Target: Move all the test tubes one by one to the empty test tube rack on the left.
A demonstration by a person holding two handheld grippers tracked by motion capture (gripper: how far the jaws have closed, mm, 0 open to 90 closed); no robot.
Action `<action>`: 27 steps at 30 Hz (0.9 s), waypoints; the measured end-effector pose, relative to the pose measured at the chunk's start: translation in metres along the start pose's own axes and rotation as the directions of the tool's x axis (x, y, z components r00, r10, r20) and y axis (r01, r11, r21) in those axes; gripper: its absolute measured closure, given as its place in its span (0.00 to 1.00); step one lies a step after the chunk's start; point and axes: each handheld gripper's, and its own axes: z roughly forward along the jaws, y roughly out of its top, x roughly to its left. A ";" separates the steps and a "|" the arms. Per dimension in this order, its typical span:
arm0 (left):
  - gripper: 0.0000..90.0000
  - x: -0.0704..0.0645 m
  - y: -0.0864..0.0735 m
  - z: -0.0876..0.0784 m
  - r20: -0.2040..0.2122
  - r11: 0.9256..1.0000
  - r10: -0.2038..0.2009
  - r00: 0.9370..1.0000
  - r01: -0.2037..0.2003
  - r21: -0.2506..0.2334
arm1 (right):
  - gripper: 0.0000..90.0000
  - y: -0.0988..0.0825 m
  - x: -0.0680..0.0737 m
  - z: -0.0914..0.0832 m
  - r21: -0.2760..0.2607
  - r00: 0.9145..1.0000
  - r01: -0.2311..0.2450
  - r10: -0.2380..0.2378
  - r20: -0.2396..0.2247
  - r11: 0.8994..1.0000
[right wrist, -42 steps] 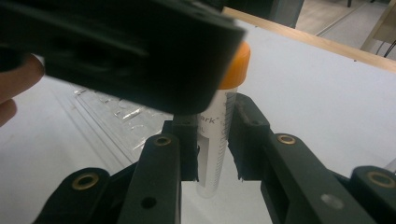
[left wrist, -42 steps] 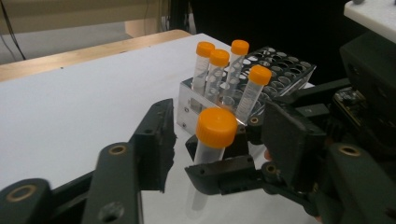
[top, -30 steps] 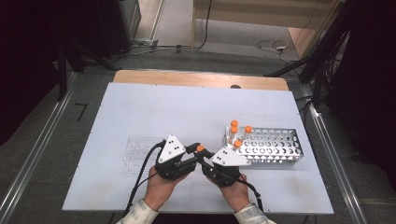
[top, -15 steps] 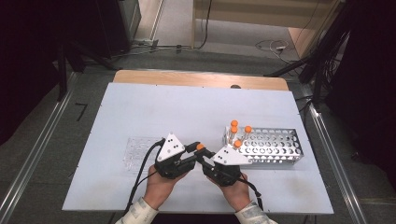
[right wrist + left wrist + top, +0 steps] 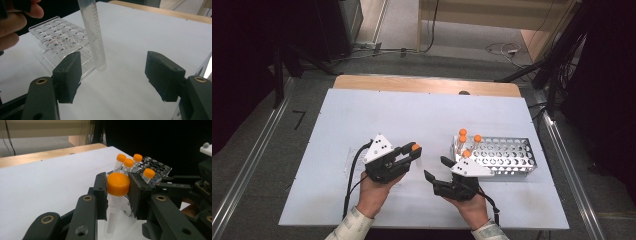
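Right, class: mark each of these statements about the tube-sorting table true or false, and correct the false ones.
1. The left gripper holds an orange-capped tube. True.
2. The right gripper clamps that tube too. False: its jaws have just opened and stand apart, clear of the tube.
3. Four capped tubes stand in the metal rack. True.
4. The clear rack is full of tubes. False: its visible holes are empty.
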 end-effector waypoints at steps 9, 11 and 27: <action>0.78 0.013 0.008 -0.021 -0.032 0.999 -0.021 0.999 0.020 -0.044 | 0.30 -0.004 0.000 -0.005 0.005 1.000 0.009 -0.009 0.001 1.000; 0.78 0.017 0.009 -0.026 -0.044 0.998 -0.025 0.999 0.023 -0.051 | 0.29 -0.005 -0.001 -0.005 0.006 1.000 0.003 -0.003 0.002 1.000; 0.78 0.051 0.008 -0.086 -0.174 0.995 -0.051 0.983 0.034 -0.098 | 0.29 -0.007 -0.003 -0.008 0.013 1.000 0.005 -0.005 0.013 1.000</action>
